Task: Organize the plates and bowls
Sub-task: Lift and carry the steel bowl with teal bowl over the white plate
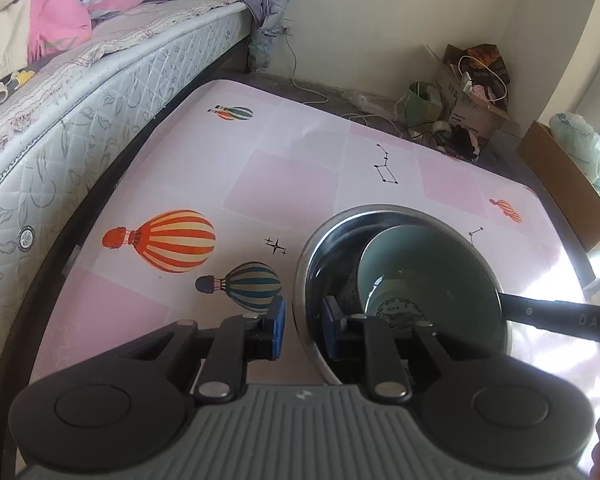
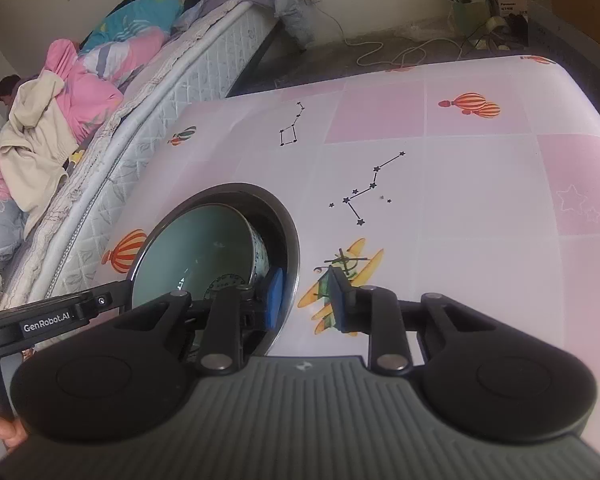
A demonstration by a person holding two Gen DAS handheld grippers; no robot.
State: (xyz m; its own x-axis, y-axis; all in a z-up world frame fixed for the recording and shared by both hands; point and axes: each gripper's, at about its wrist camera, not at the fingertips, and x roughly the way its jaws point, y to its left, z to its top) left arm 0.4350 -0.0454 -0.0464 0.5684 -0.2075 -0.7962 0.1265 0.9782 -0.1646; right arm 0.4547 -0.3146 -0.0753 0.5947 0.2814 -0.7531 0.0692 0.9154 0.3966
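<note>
A steel bowl (image 1: 306,264) stands on the pink patterned table (image 1: 284,176) with a pale green ceramic bowl (image 1: 432,264) tilted inside it. My left gripper (image 1: 303,326) is open and straddles the steel bowl's left rim, one finger inside and one outside. In the right wrist view my right gripper (image 2: 306,298) is open and straddles the steel bowl's (image 2: 290,232) right rim, its left pad beside the green bowl (image 2: 196,248). The green bowl has a patterned outside and a clock-like mark at its bottom.
A bed with a quilted mattress (image 1: 80,104) and piled bedding runs along the table's left side. Cardboard boxes (image 1: 472,96), bags and cables lie on the floor beyond the far edge. The table (image 2: 460,184) stretches out to the right of the bowls.
</note>
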